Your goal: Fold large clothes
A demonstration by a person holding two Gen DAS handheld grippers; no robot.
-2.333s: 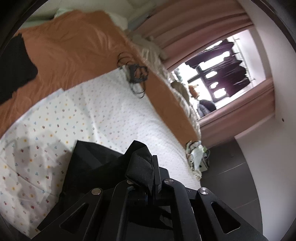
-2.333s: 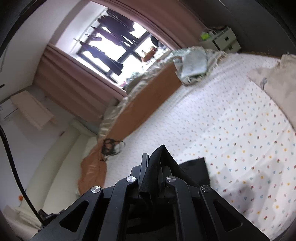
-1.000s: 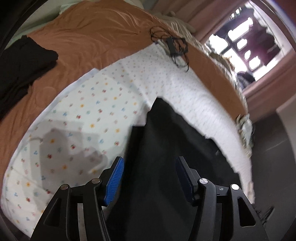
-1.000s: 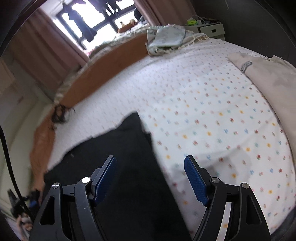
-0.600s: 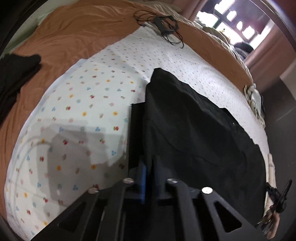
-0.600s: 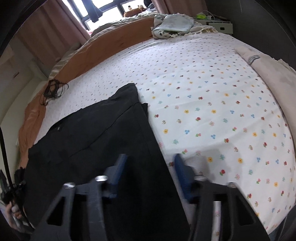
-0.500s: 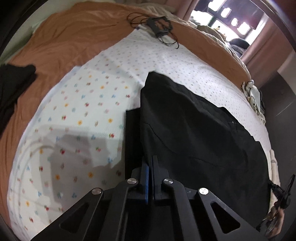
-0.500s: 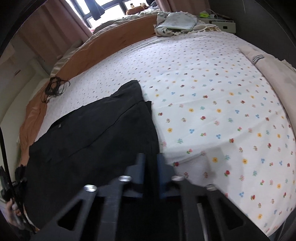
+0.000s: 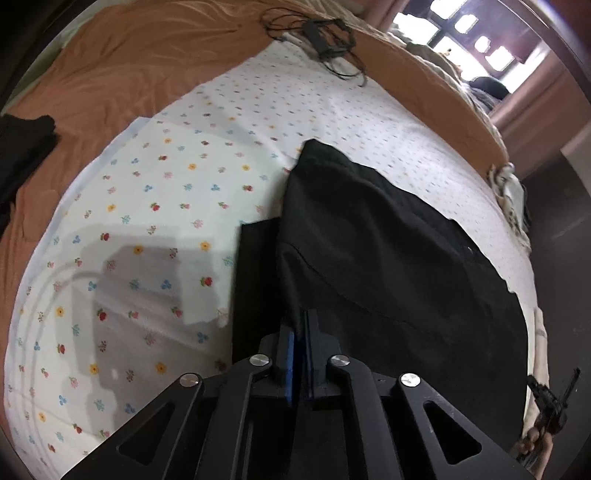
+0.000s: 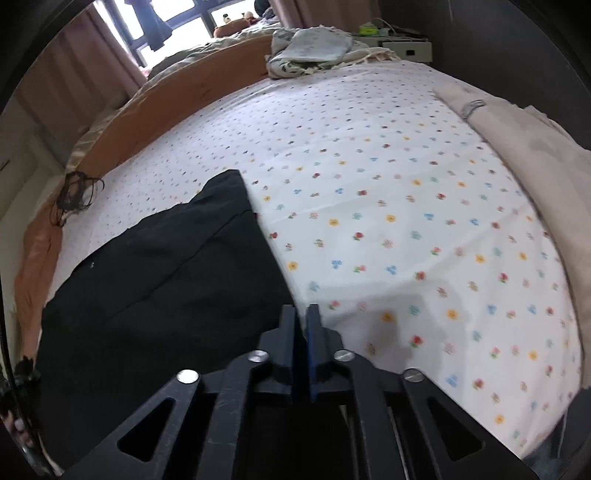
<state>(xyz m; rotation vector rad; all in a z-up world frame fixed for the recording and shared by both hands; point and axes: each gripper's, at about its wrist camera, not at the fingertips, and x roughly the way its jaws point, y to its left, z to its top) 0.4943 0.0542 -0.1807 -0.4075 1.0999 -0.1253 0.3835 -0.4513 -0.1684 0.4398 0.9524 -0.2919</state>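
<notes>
Black garment lies spread flat on the flowered sheet of the bed, near edge toward both cameras; one narrow end reaches toward the orange blanket; a lower layer of the same cloth shows as a strip along its left side in the left wrist view.

Left tongs: blue pads almost together, jaws opening slightly; a fold of the garment's near edge sits between them and the pads press on it.

Right tongs: pads nearly together with a thin gap, jaws opening; they sit at the garment's near right corner, where black cloth meets sheet; cannot tell whether cloth is pinched between the pads.

Also on the bed: tangle of black cable on the blanket's edge; beige cloth at the right side; pale bundle at the far end; dark clothing on the blanket at left.
</notes>
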